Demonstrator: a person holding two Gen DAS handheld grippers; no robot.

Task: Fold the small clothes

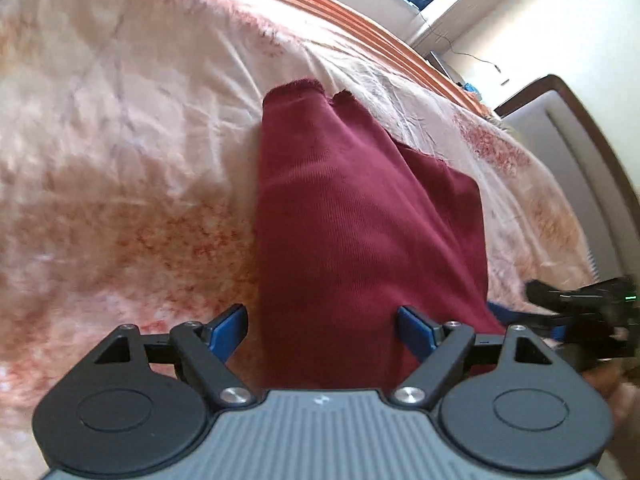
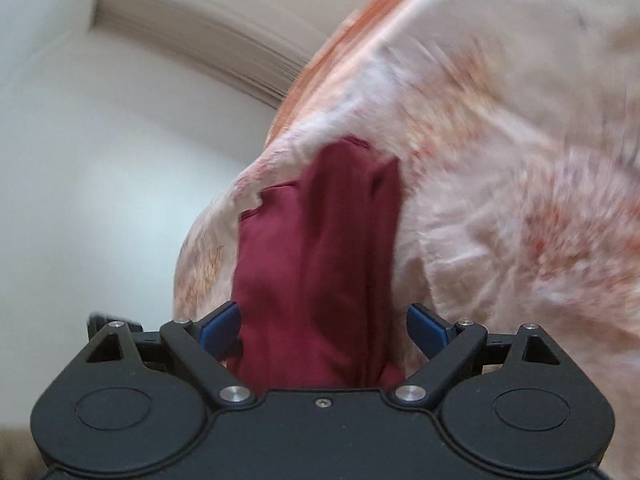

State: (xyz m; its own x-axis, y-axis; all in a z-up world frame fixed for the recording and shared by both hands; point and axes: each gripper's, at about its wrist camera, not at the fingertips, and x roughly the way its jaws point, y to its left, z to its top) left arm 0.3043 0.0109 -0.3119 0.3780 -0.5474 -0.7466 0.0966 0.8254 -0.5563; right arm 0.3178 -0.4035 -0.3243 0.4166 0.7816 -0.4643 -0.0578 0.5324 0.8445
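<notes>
Left gripper [image 1: 320, 330]: jaws wide, blue pads [image 1: 230, 326] either side of the maroon garment [image 1: 360, 220], which runs between them without being pinched. Garment lies lengthwise on the cream-and-rust bedspread [image 1: 120, 140], far end toward the orange-striped edge [image 1: 360, 20]. Dark headboard [image 1: 580, 128] at right. Right gripper [image 2: 322, 328]: jaws wide too, cloth bunched between them near the bedspread's edge by the white wall [image 2: 100, 160]. Right view blurred.
</notes>
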